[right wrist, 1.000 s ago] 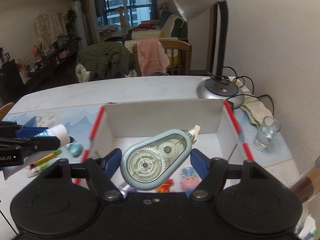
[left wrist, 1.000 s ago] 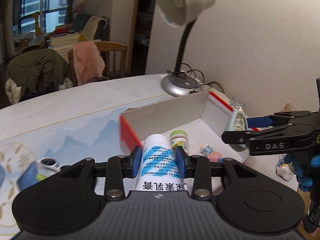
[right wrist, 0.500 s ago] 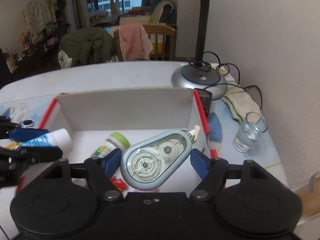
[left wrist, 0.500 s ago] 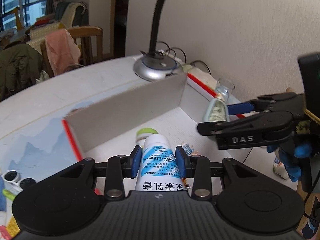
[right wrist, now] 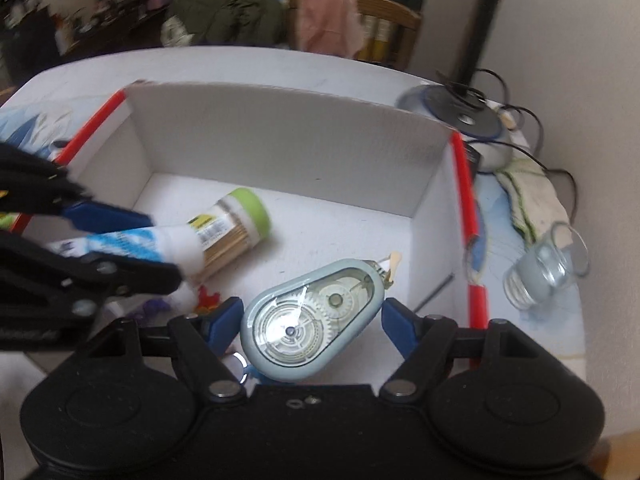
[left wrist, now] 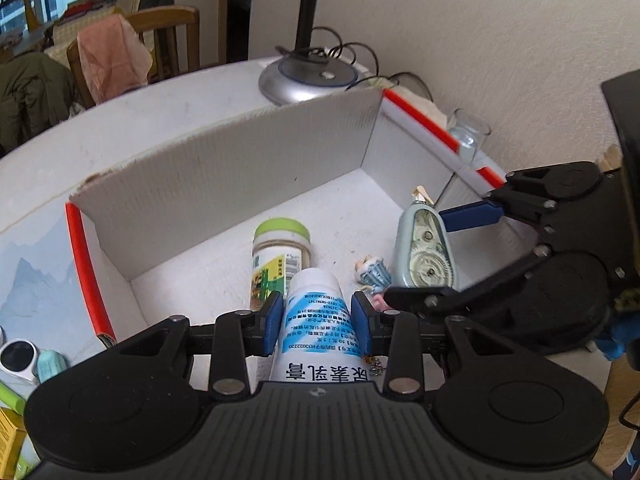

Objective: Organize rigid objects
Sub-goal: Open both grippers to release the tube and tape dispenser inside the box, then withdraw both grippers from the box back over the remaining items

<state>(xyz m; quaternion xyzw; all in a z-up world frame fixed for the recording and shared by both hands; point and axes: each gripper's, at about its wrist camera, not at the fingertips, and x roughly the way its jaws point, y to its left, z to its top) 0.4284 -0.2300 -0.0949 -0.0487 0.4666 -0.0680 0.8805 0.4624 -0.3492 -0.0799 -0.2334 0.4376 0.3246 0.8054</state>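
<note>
My left gripper [left wrist: 317, 322] is shut on a white and blue tube [left wrist: 316, 292], held low over the floor of a white cardboard box [left wrist: 224, 184] with red edges. The tube's tip is close to a green-lidded jar [left wrist: 280, 248] lying in the box. My right gripper [right wrist: 312, 318] is shut on a pale blue correction tape dispenser [right wrist: 308, 320] above the box's right side. The left wrist view shows this gripper [left wrist: 418, 254] and the dispenser [left wrist: 424, 276] beside a small figurine [left wrist: 374, 272]. The right wrist view shows the left gripper [right wrist: 160, 246] and tube [right wrist: 184, 248] over the jar [right wrist: 232, 232].
A lamp base [right wrist: 460, 116] with cables stands behind the box's far right corner. A glass of water [right wrist: 544, 268] and a cloth [right wrist: 532, 188] lie right of the box, near the wall. Small loose items [left wrist: 16, 356] sit on the table left of the box.
Both grippers have come down and forward over the box, so its floor and the jar look much nearer. The tube and the dispenser stay gripped as before.
</note>
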